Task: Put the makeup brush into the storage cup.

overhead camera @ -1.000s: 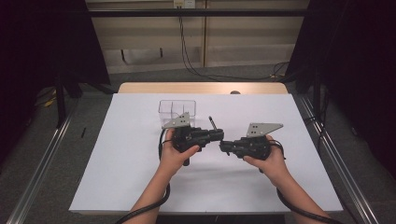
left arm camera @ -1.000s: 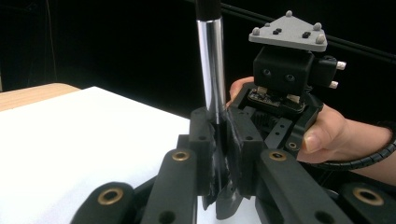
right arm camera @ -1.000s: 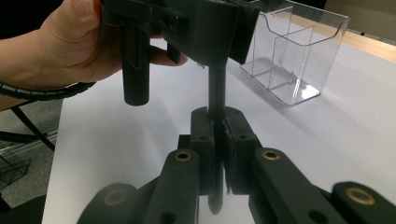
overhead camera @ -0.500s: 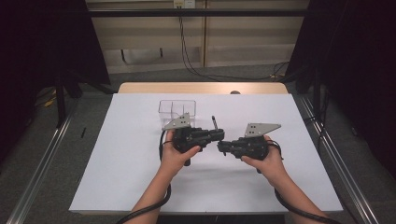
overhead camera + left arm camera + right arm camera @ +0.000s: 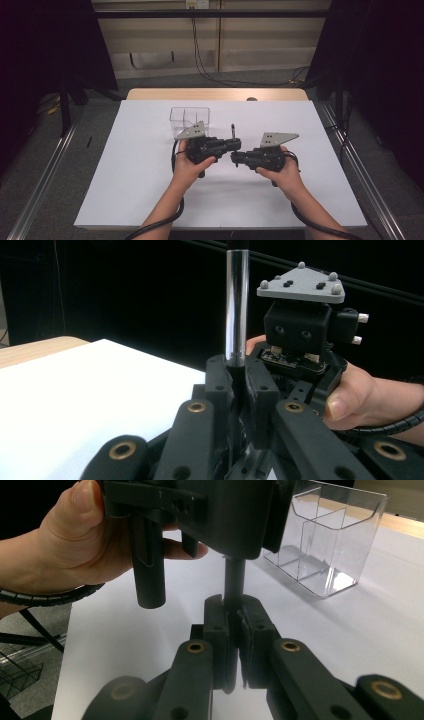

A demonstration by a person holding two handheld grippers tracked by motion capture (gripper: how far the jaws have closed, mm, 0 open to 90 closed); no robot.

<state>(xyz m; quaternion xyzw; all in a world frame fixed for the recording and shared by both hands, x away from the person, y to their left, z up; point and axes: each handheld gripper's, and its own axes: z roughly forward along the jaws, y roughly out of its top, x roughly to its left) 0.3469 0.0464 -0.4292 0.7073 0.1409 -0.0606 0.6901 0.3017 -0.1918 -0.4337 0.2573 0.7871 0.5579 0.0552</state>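
Nearest the desk's [image 5: 125, 190] front edge, two hands are holding the claws above its middle. The left claw [image 5: 238, 144] is pinching the lower part of a slim pen [image 5: 233, 131] that is standing upright, its shiny barrel [image 5: 236, 305] rising between the narrowed jaws. The right claw [image 5: 234, 159] is gripping the same pen's dark lower end [image 5: 234, 582] from the opposite side, its jaws closed tight around it. Farther back, toward the far edge, a clear plastic box [image 5: 189, 119] with dividers is sitting on the white sheet.
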